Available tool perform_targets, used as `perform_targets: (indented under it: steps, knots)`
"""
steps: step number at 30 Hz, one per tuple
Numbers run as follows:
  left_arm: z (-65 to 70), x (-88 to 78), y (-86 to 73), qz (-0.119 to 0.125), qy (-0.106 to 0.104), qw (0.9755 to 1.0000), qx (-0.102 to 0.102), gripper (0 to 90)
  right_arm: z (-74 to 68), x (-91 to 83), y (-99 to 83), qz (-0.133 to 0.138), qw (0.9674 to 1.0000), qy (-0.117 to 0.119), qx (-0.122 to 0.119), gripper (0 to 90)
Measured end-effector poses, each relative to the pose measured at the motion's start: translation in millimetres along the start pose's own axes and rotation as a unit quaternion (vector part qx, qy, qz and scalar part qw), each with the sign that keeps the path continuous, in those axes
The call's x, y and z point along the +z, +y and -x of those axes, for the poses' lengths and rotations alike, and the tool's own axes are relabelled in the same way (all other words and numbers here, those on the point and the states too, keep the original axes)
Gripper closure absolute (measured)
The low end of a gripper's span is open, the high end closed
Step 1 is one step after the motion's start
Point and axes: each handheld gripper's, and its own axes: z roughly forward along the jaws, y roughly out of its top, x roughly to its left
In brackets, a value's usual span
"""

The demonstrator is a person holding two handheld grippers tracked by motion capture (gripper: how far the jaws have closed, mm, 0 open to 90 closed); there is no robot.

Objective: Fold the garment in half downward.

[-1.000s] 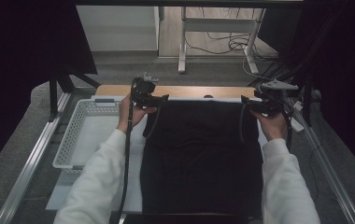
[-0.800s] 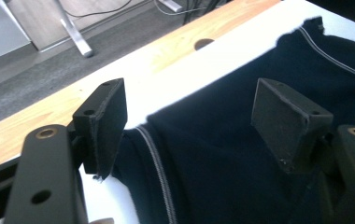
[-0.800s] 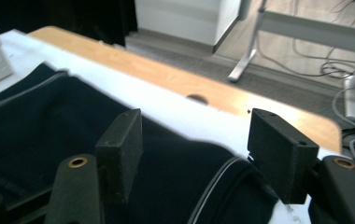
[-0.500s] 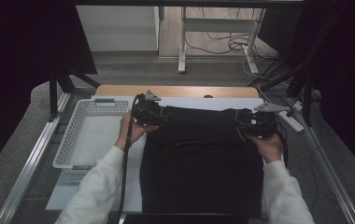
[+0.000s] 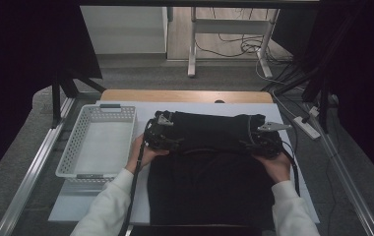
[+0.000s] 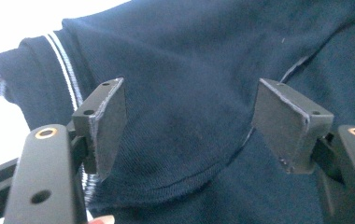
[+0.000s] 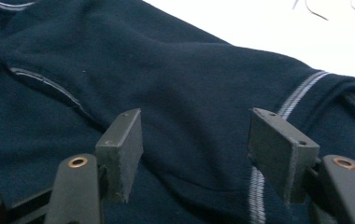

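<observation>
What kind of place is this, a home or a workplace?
Probably a lab or recording workspace, not a home: the dark garment lies on a white board over a metal-framed table, black curtains hang around it, and cables trail over the floor.

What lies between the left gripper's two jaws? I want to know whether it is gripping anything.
Dark navy garment fabric lies behind the gap, in the left gripper view. The left gripper stands open; its pads press on nothing.

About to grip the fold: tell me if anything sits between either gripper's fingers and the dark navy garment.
Nothing visible does. The left gripper and the right gripper both stand open directly over the folded navy garment, with bare cloth between the fingers.
</observation>
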Motion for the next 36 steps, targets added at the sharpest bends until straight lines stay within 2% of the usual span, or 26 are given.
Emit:
perform_targets:
  steps: [2,5,7,13,14,16,23,25,27,28,29,30,32,36]
  knots:
    - [-0.2,2.2,-1.8,-0.003,0.001,1.0,-0.002,26.8,-2.1,3.9,-2.8,0.008,0.9999,0.007,0.005,37.3]
    - [1.0,4.9,-4.3,-0.008,0.005,1.0,0.001,27.1,-4.6,8.4,-2.7,-0.005,0.9999,0.002,-0.011,37.3]
    - [2.7,8.9,-6.9,-0.016,0.007,0.9998,0.006,27.1,-4.4,9.7,-3.1,-0.007,0.9999,0.007,-0.011,37.6]
    - [6.4,15.9,-9.4,-0.03,0.004,0.9995,0.011,28.6,-7.1,20.7,-7.3,-0.029,0.9994,0.009,-0.018,39.3]
    - [7.5,18.7,-9.7,-0.034,0.004,0.9993,0.014,28.8,-10.8,26.1,-8.4,-0.038,0.9988,0.011,-0.029,39.6]
    - [8.1,22.9,-10.9,-0.042,0.002,0.999,0.016,29.0,-13.0,30.9,-10.0,-0.049,0.9981,0.014,-0.035,39.6]
    - [12.0,36.6,-16.3,-0.066,-0.007,0.9974,0.028,31.3,-12.6,40.3,-16.9,-0.083,0.9956,0.015,-0.041,43.5]
    - [11.6,37.9,-17.8,-0.068,-0.011,0.9972,0.028,36.2,-12.0,42.7,-18.8,-0.085,0.9955,0.014,-0.039,46.3]
    - [11.4,38.2,-18.4,-0.069,-0.013,0.9971,0.028,45.0,-12.0,44.5,-20.3,-0.092,0.9949,0.013,-0.041,49.2]
    - [10.5,39.2,-20.4,-0.07,-0.016,0.9969,0.03,51.3,-12.5,46.0,-22.2,-0.097,0.9942,0.008,-0.046,56.9]
    - [10.5,39.2,-20.4,-0.07,-0.016,0.9969,0.03,55.8,-12.5,46.0,-22.2,-0.097,0.9942,0.008,-0.046,56.9]
    - [8.7,39.5,-21.9,-0.069,-0.021,0.9971,0.026,62.1,-12.3,45.3,-21.9,-0.093,0.9945,0.006,-0.047,68.0]
    - [7.9,39.3,-22.2,-0.068,-0.022,0.9971,0.023,69.1,-11.5,44.9,-22.5,-0.092,0.9947,0.007,-0.047,77.4]
    - [9.3,36.5,-21.2,-0.064,-0.017,0.9975,0.027,74.1,-10.6,43.4,-22.6,-0.086,0.995,0.008,-0.052,83.7]
